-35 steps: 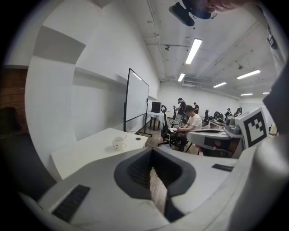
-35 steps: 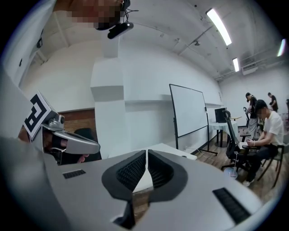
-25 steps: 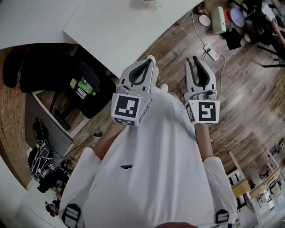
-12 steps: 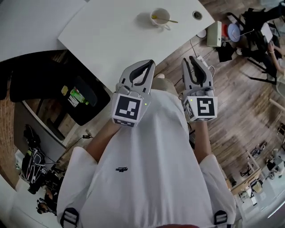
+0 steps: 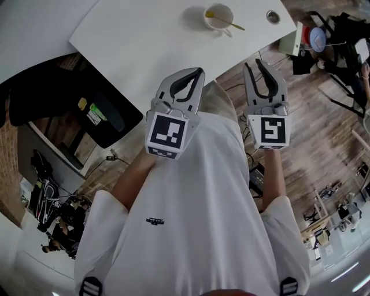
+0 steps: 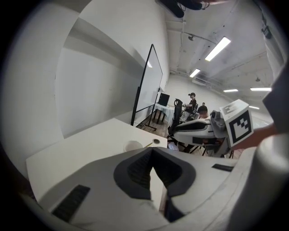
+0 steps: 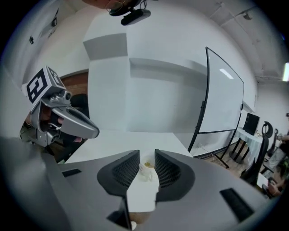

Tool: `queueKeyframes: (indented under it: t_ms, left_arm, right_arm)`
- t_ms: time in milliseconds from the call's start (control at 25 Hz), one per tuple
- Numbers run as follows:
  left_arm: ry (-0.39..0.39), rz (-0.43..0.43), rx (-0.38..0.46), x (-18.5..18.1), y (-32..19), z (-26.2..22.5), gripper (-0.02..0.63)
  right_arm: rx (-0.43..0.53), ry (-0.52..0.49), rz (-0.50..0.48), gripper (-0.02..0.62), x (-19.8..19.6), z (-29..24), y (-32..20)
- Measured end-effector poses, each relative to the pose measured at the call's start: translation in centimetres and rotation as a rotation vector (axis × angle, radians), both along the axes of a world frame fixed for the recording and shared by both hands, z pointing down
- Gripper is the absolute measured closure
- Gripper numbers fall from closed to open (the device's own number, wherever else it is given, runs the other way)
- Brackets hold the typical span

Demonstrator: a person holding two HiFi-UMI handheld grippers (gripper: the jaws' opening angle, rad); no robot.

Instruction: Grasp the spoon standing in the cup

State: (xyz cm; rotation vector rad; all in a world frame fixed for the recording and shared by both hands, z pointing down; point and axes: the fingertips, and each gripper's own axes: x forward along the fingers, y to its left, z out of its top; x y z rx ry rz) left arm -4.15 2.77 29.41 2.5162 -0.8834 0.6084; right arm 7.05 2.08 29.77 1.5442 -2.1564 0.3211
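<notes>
The slim golden spoon (image 5: 229, 23), likely light, stiff and slippery, leans in the white cup (image 5: 218, 16) on the white desk (image 5: 144, 40), well beyond both grippers, best pinched at its handle; the right gripper (image 5: 254, 65) fingers are opening on nothing, and the left gripper (image 5: 193, 74) fingers are together.

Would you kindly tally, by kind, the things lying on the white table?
cup: 1
spoon: 1
round grey insert: 1
Total: 3
</notes>
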Motion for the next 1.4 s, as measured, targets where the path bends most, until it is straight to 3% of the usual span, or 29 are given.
queueKeyframes:
  t_ms: [280, 600, 840, 1240, 1320, 1400]
  left_arm:
    - [-0.023, -0.024, -0.008, 1.6, -2.1, 1.9, 0.592]
    - [-0.067, -0.097, -0.101, 2.5, -3.9, 4.8, 0.592]
    - [-0.091, -0.127, -0.115, 2.7, -5.0, 6.3, 0.592]
    - [-0.120, -0.167, -0.156, 2.5, -4.7, 8.2, 0.592]
    - [-0.120, -0.171, -0.163, 2.5, -4.5, 8.4, 0.592]
    - [-0.116, -0.175, -0.165, 2.7, -4.5, 8.4, 0.592]
  right_arm:
    - [-0.059, 0.053, -0.089, 0.495, 1.3, 4.1, -3.6]
    - [-0.075, 0.036, -0.130, 0.488, 2.1, 7.9, -7.3]
    - [-0.150, 0.049, -0.197, 0.468, 1.9, 11.7, -8.6]
    - [-0.194, 0.060, -0.263, 0.468, 1.3, 15.0, -10.0]
    - [-0.206, 0.073, -0.281, 0.479, 1.1, 15.6, -9.9]
    - [-0.201, 0.081, -0.302, 0.546, 0.9, 15.8, -9.9]
